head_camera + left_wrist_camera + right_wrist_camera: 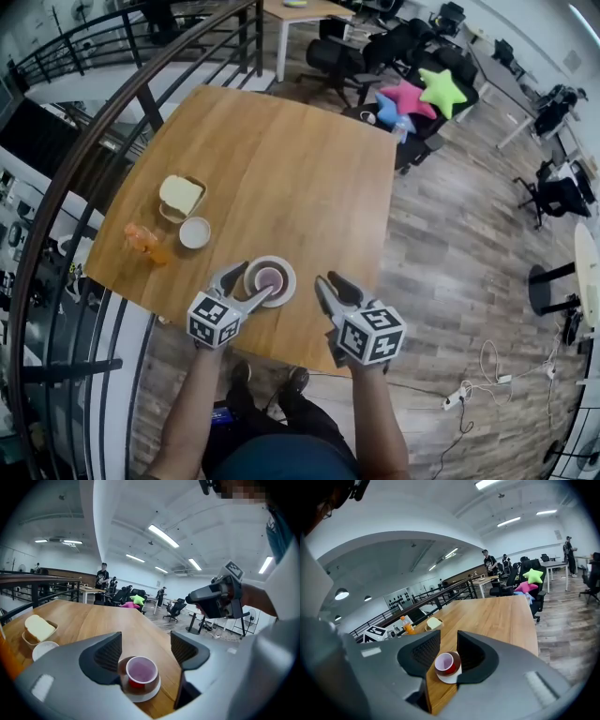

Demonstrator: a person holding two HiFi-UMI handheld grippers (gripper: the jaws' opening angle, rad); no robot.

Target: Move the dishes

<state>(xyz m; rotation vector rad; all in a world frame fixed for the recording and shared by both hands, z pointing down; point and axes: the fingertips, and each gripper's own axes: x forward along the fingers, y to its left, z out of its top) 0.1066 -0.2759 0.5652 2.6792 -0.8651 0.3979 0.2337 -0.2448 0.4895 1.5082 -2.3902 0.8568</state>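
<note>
Saucer [289,274] sits framed by left gripper's [249,285] open, empty jaws, with right gripper [333,284] open and empty beside it; we grip the rim low, keeping cup [269,277] level.

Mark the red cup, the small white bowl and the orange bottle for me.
Small red cup [270,278], head view, its pale inside.
Small round white bowl [195,232], head view, its centre.
Orange plastic bottle [143,241], head view, its body.
</note>
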